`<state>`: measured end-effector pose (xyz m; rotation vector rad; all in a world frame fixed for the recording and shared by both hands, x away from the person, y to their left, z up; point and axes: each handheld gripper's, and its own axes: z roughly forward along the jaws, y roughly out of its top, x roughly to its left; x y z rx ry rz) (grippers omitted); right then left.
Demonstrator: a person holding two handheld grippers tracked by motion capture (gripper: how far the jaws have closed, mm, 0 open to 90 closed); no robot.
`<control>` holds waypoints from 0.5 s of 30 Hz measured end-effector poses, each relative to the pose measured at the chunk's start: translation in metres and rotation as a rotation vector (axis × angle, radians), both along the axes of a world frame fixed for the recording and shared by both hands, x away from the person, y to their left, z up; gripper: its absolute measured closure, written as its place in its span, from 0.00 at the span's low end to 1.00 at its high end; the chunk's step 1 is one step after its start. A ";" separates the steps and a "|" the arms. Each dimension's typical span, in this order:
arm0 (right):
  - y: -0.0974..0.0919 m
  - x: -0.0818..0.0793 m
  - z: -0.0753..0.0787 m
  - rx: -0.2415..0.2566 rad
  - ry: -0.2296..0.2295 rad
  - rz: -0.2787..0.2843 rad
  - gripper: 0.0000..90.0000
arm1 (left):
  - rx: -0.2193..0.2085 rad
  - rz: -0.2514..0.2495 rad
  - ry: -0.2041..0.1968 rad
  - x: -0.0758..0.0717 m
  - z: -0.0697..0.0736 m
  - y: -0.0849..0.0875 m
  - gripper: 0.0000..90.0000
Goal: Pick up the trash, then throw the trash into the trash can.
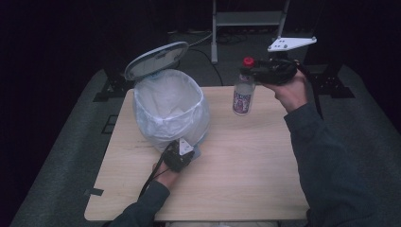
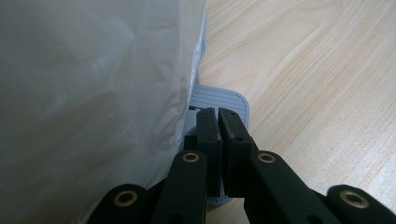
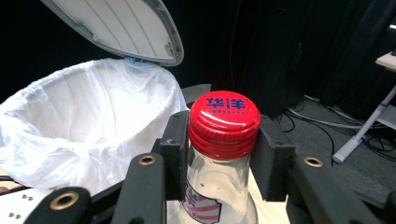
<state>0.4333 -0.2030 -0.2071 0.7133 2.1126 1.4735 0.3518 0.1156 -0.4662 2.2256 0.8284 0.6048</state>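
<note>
Fingers of my right gripper (image 3: 219,140) clamp the neck of a glass bottle (image 1: 243,92) just under its red cap (image 3: 224,122); those of my left gripper (image 2: 217,119) are pressed together with nothing between them, tips down on the bin's grey pedal (image 2: 223,99).

From the high view I see the bottle upright at the far edge of the wooden table (image 1: 246,161), right of the pedal bin (image 1: 170,111). Its base looks at or just above the tabletop; I cannot tell which. White liner (image 3: 88,126) drapes over the bin's rim, and the grey lid (image 1: 156,59) stands tilted open behind it.
</note>
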 end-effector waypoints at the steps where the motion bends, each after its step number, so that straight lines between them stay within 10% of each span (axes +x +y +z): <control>1: 0.001 -0.001 0.001 0.004 0.001 0.003 0.67 | 0.001 0.001 0.000 0.000 0.000 0.000 0.98; 15: 0.008 -0.003 0.001 0.005 0.002 0.033 0.67 | -0.011 0.006 0.005 -0.001 0.000 0.000 0.98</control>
